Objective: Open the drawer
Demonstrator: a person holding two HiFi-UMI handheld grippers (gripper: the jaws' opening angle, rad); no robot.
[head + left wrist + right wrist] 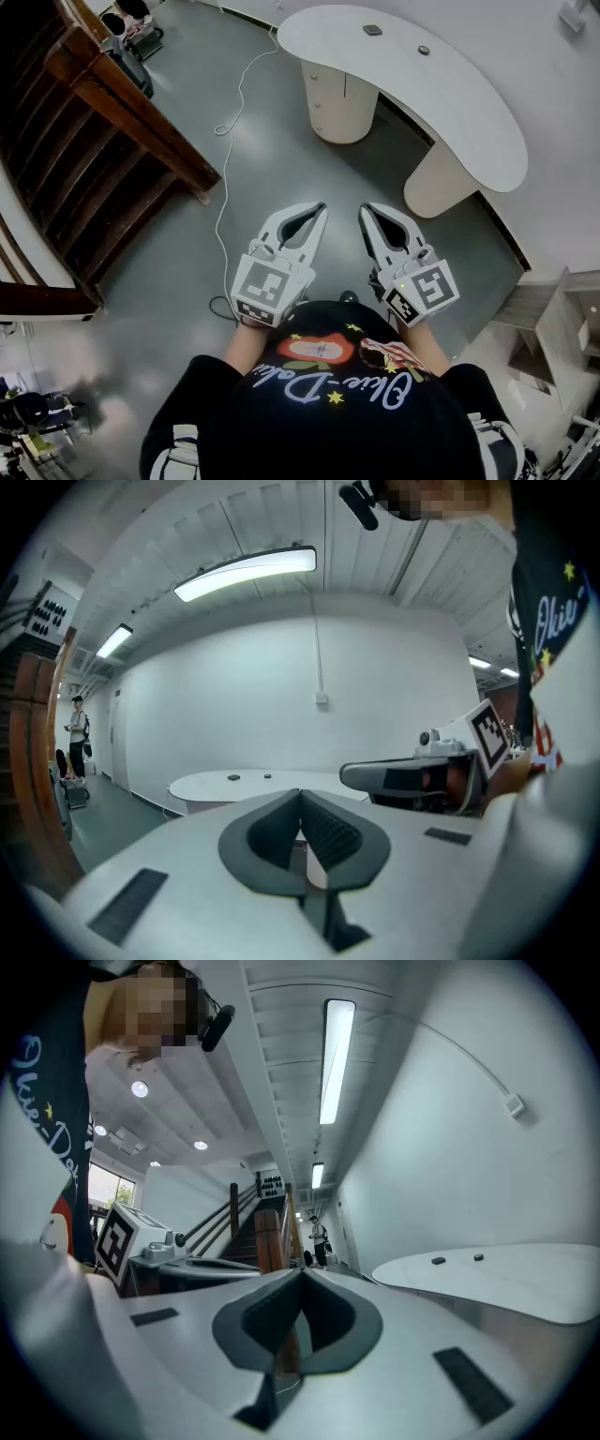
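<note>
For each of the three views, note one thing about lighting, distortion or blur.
Head view: even, soft light, the white desk brightest, the staircase dark. Left gripper view: fisheye bend, black corners, glare from the ceiling lamp. Right gripper view: same fisheye, the strip light blown out.

Desk ahead right, staircase left, cable on floor between them

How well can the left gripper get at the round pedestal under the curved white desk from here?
Probably not yet. The left gripper, jaws shut, sits near the person's body, with grey floor between it and the pedestal under the desk. Nothing blocks the way; stepping closer seems needed.
</note>
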